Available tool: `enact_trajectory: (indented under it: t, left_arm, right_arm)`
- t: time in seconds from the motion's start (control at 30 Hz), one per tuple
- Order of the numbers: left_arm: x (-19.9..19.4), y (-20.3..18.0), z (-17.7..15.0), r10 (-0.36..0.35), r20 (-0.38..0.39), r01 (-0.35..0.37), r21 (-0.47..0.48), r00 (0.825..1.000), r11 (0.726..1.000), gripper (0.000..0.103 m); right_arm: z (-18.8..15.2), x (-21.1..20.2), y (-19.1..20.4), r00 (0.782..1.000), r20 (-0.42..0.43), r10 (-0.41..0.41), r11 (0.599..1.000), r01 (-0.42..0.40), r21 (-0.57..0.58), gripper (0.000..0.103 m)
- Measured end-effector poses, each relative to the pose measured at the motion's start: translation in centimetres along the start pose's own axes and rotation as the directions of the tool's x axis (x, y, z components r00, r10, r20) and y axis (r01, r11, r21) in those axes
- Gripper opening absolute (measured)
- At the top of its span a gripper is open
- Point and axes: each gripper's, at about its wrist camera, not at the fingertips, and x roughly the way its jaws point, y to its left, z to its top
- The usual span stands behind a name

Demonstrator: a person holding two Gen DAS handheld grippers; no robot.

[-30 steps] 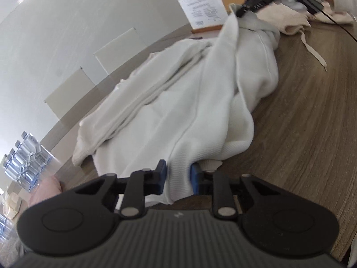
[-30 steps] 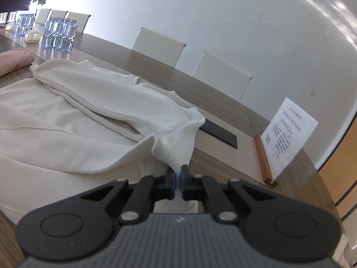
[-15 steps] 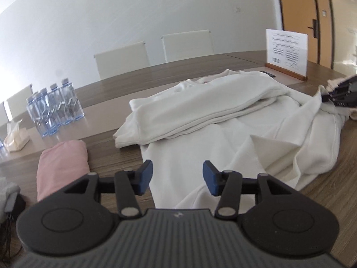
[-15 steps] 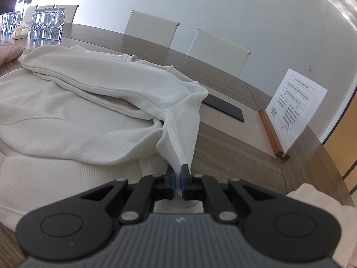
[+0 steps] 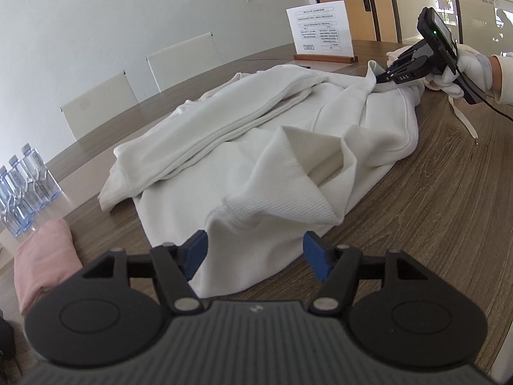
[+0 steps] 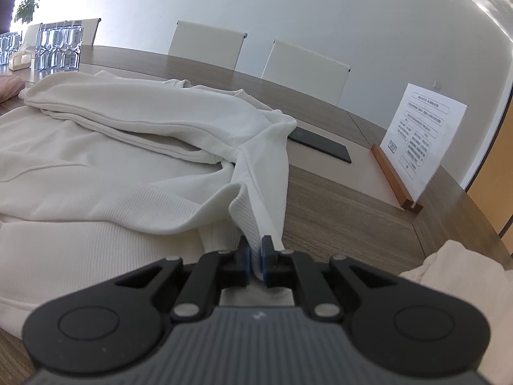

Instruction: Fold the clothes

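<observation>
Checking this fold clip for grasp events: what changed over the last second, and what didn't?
The left claw let go of the white sweatshirt: a second ago its blue pads pinched the ribbed hem, now they stand apart and are opening, nothing pressed between them. The released hem lies slumped on the table. The right claw stays clamped on a ribbed edge. The pink garment and sign are unchanged.

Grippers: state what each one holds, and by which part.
The right gripper is shut on the cream sweatshirt, pinching its ribbed hem edge. The left gripper holds nothing: its jaws are opening, apart from the cloth lying ahead.
</observation>
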Motion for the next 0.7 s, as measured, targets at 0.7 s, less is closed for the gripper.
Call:
enact_trajectory:
  t: [0.7]
  left_arm:
    - [1.8, -2.8, -0.4, 0.142, 0.099, -0.153, 0.116, 0.985, 0.981, 0.039]
  right_arm:
    - [1.0, -4.5, -0.5, 0.992, 0.129, -0.008, 1.0, 0.005, 0.031, 0.005]
